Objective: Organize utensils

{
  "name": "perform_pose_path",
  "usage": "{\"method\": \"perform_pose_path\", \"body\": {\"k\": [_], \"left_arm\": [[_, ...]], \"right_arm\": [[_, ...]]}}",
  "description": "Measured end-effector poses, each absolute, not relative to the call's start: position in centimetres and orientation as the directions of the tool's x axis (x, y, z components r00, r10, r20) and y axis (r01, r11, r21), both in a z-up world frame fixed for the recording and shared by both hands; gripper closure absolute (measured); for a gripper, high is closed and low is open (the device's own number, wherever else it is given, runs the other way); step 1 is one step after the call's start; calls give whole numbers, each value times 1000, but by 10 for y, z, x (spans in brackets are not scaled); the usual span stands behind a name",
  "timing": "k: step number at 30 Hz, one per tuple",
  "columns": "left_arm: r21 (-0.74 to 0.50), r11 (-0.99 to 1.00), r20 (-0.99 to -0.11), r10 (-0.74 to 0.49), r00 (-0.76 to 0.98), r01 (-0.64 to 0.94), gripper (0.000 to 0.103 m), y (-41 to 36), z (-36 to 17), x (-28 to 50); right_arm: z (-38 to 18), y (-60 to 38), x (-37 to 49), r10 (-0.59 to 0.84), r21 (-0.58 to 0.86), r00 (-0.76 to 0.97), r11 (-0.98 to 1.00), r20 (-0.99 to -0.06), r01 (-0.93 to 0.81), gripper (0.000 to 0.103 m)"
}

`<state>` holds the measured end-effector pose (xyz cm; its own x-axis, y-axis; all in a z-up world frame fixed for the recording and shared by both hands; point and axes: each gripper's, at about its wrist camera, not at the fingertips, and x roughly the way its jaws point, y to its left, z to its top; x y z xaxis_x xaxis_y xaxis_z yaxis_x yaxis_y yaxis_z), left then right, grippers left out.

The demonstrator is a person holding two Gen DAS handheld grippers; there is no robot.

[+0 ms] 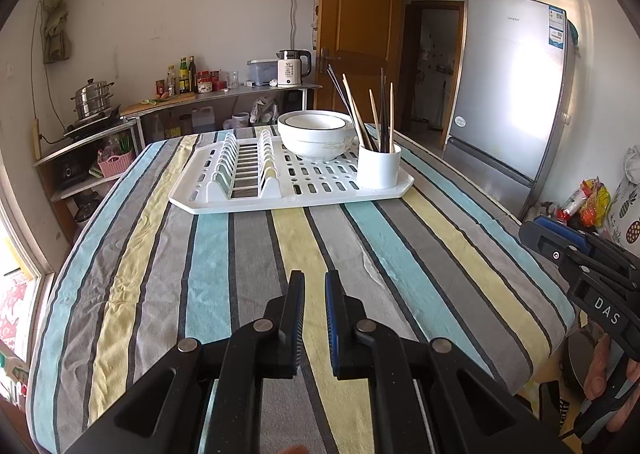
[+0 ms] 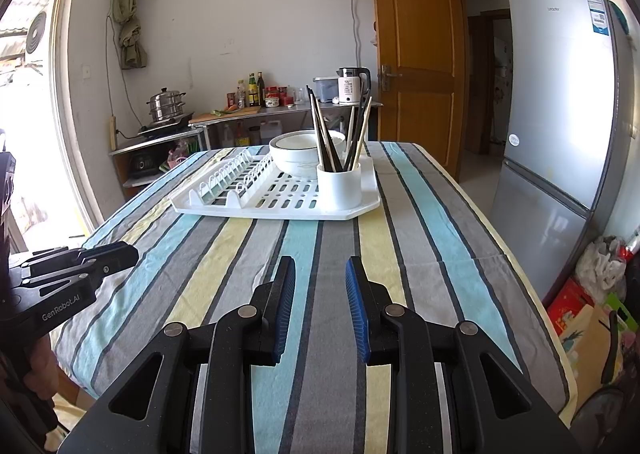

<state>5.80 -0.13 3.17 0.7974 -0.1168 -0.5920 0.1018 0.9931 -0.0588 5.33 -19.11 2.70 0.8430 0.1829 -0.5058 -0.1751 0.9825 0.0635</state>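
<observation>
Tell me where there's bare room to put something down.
Free: the striped tablecloth between both grippers and the white drying rack. Crowded: the rack's right end, with stacked bowls beside the chopstick cup.

Left gripper [image 2: 120, 256] – "GenRobot.AI"; right gripper [image 1: 536, 232] – "DAS"; kettle [image 2: 352, 85] – "55".

Matt striped cloth tablecloth [image 1: 248, 254], glossy white plastic rack [image 1: 292, 193], wood chopsticks [image 1: 352, 105], brushed-metal fridge [image 1: 512, 93]

On the striped-cloth table [image 1: 248, 254] sat a white plastic dish rack [image 1: 224, 205], holding stacked white bowls [image 1: 316, 137] behind a white cylindrical cup [image 1: 378, 169] of chopsticks [image 1: 384, 109].
</observation>
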Motion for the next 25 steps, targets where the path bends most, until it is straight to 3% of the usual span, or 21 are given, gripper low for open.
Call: {"method": "perform_pose_path", "body": {"k": [25], "left_arm": [[-14,996,-588,-78,805,87,94,-10,24,59]], "right_arm": [[26,-193,54,187,68,839,982,-510,-177,76]]}}
